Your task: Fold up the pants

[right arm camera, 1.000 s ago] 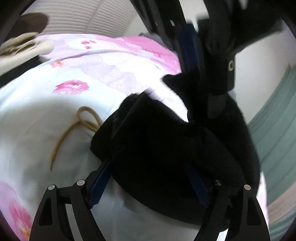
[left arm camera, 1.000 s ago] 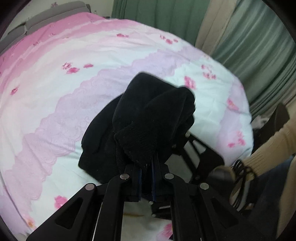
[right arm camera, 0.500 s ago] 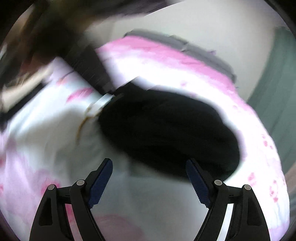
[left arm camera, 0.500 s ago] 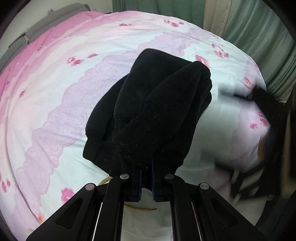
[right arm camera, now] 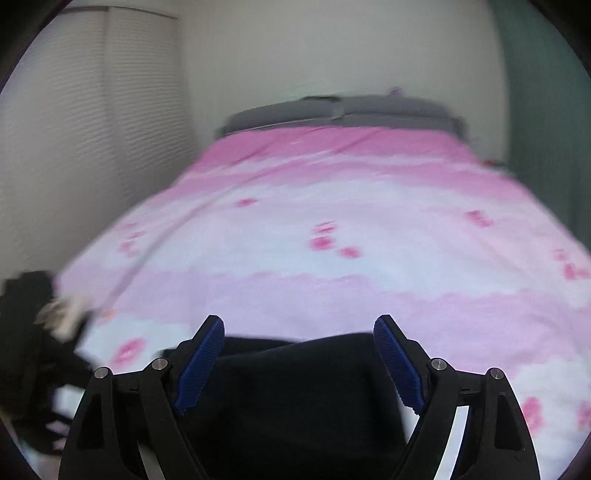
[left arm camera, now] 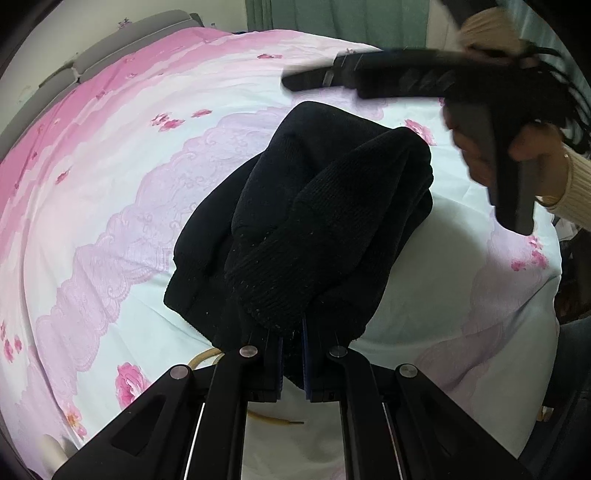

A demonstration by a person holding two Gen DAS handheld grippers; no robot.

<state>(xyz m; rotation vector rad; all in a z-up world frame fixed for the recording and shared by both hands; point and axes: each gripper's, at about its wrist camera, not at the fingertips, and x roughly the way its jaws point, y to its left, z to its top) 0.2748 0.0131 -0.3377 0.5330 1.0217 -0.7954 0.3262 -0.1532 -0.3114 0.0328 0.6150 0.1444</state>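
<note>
Pants (left arm camera: 310, 229), black ribbed knit, lie bunched in a folded heap on the bed's bedspread (left arm camera: 110, 206), near its middle in the left wrist view. Bedspread is white and pink with lilac lace-pattern bands and scattered pink flowers.

Left gripper (left arm camera: 292, 363): clenched on the near edge of the pants, blue pads pressed together with black cloth pinched between them. It points steeply down at the heap.

Tan cord (left arm camera: 207, 360) lies on the bedspread just under the near edge of the pants, partly hidden by the left gripper's arms; a loose end shows lower down between them.

Right gripper (right arm camera: 299, 363): jaws have just been opening and stand wide apart, blue pads clear of the cloth. The pants' dark fold (right arm camera: 295, 398) sits low between and below the fingers, blurred; no contact visible. In the left wrist view this gripper (left arm camera: 295, 79) hangs above the far side of the heap, held by a hand (left arm camera: 517, 155) in a cream ribbed sleeve (left arm camera: 576, 188).

Grey headboard (right arm camera: 340, 110) at the far end of the bed, green curtain (left arm camera: 332, 16) beside it.
</note>
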